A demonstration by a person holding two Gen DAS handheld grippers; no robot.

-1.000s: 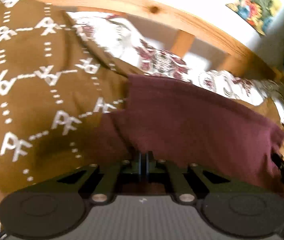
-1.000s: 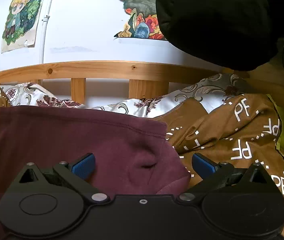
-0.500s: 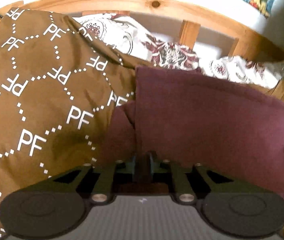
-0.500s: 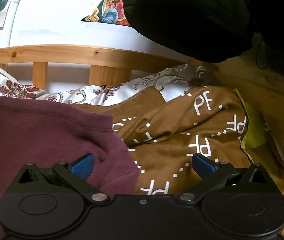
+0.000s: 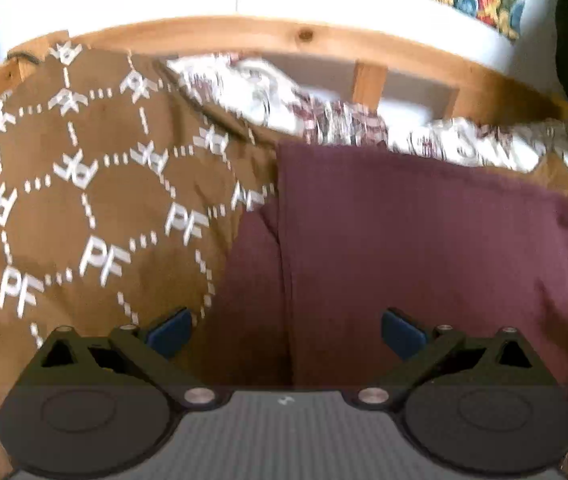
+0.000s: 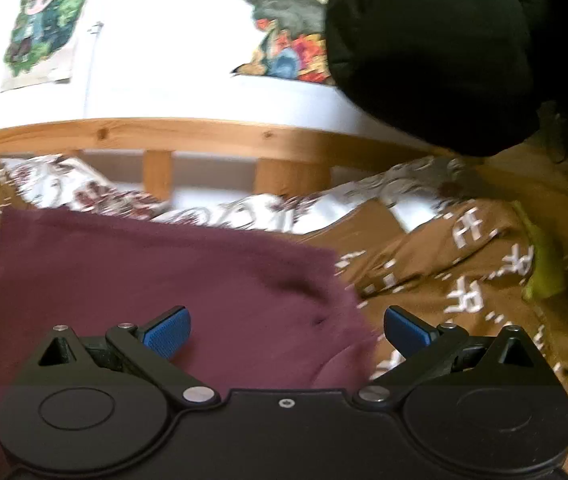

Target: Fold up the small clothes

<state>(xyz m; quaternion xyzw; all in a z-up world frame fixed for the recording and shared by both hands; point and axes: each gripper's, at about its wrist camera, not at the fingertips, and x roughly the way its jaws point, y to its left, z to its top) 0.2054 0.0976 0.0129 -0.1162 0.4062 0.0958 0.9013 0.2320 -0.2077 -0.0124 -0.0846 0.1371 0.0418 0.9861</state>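
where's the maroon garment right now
The maroon garment lies flat on the brown PF-print cover, just ahead of both grippers. In both wrist views, the floral bedding and the wooden bed rail are behind it.

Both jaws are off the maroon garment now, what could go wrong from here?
1. The maroon garment lies on a rumpled brown PF-print duvet, so the soft, uneven base may let the fold slump.
2. The left gripper, jaws opening, straddles the garment's left edge; closing there might pinch duvet too.
3. The right gripper hangs open over the garment's right corner, which looks bunched; regrasping could drag it out of line.
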